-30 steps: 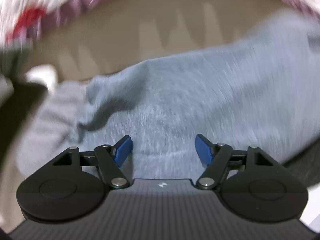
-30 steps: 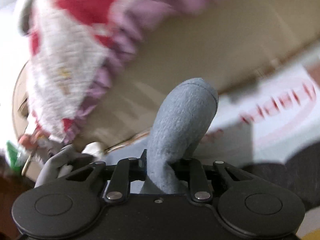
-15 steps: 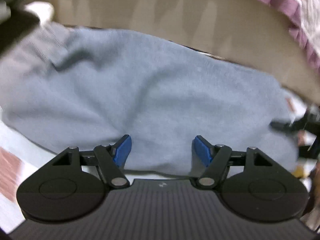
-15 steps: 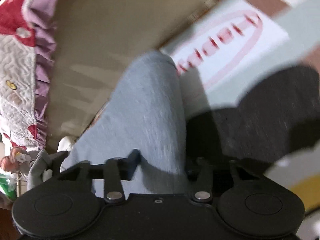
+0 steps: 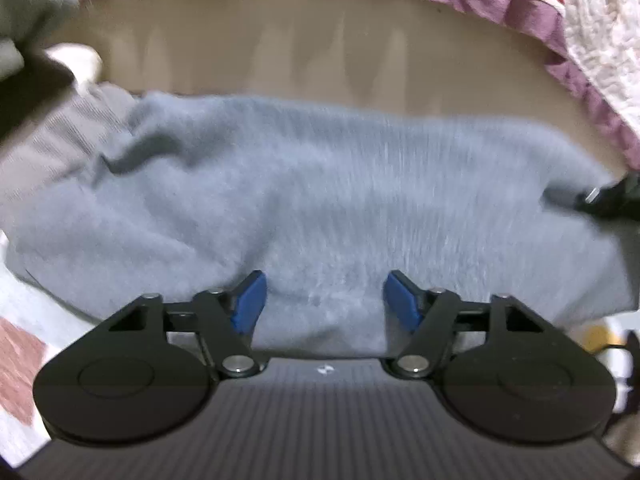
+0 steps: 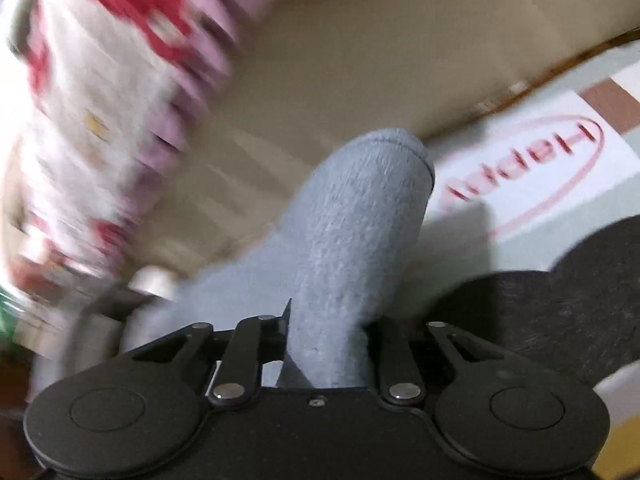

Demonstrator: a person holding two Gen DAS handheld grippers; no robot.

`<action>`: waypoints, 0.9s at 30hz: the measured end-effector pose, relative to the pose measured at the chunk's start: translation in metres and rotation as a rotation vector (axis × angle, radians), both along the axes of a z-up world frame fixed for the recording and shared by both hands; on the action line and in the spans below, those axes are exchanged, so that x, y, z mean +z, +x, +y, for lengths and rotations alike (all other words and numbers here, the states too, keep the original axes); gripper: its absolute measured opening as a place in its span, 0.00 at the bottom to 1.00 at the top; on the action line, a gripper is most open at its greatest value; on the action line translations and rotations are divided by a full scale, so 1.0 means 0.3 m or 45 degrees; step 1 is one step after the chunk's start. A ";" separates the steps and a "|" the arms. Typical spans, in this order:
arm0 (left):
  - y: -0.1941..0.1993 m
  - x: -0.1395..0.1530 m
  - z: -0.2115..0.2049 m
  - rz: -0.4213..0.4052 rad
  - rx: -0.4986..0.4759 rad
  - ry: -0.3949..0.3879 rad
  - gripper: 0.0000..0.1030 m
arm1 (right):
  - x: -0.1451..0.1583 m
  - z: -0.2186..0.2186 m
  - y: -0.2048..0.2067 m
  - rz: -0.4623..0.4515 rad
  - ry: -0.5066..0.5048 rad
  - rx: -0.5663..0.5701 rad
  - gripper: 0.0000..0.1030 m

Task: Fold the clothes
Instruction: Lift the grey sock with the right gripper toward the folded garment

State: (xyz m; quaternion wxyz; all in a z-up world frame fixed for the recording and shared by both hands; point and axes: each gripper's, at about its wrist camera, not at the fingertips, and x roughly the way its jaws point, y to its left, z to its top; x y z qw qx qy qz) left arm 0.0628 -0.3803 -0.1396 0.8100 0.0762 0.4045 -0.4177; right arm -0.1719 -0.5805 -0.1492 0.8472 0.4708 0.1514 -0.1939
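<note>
Beige upholstery (image 5: 320, 40) curves across the background, with a quilted white blanket (image 5: 600, 20), frilled in purple and patched red, at 1 o'clock. Below it a fuzzy blue-grey sweater (image 5: 320, 208) lies spread wide on a pale printed mat (image 6: 532, 168) with red lettering. Left tongs (image 5: 323, 300) stand released, blue pads apart over the knit's near hem. Right tongs (image 6: 326, 344) are clenched on a rounded, tube-like fold of the same sweater, rising toward 12 o'clock.
</note>
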 end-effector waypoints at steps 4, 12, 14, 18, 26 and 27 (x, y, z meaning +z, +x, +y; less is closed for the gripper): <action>-0.073 0.096 -0.012 0.045 -0.107 -0.134 0.51 | 0.221 0.072 -0.095 -0.021 -0.221 0.016 0.19; -0.320 0.085 -0.192 -0.078 -0.351 -0.006 0.51 | 0.223 -0.057 -0.375 0.246 -0.136 -0.140 0.20; -0.368 0.128 -0.240 -0.164 -0.428 -0.068 0.51 | 0.165 -0.111 -0.397 0.205 0.037 -0.158 0.21; -0.347 0.192 -0.324 -0.135 -0.432 -0.149 0.54 | 0.162 -0.113 -0.367 0.228 -0.003 -0.160 0.21; 0.030 -0.010 -0.405 -0.237 0.037 0.459 0.48 | 0.146 -0.130 -0.403 0.201 0.025 -0.138 0.21; 0.047 -0.018 -0.396 -0.222 0.044 0.433 0.48 | 0.142 -0.131 -0.394 0.215 0.017 -0.131 0.21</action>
